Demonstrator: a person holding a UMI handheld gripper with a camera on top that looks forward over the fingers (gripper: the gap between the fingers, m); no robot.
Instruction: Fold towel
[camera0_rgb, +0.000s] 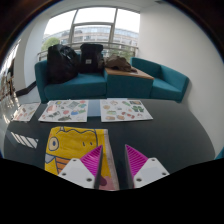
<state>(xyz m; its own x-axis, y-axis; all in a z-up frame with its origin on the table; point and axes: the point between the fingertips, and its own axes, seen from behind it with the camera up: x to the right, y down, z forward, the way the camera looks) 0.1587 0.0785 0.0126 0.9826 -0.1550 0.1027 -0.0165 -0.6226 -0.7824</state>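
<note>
A yellow towel (68, 148) with a cartoon print lies flat on the dark table (175, 135), just ahead of my fingers. My gripper (113, 166) is open and empty, low over the towel's near right corner. The left finger (88, 163) is over the towel, the right finger (137, 163) is over bare table, and the towel's pale right edge runs between them. The near edge of the towel is hidden under my fingers.
Two white patterned cloths (68, 109) (125, 109) lie side by side beyond the yellow towel. A striped cloth (22, 112) lies at the far left. Behind the table stands a teal sofa (165, 80) with black bags (63, 62) under a window.
</note>
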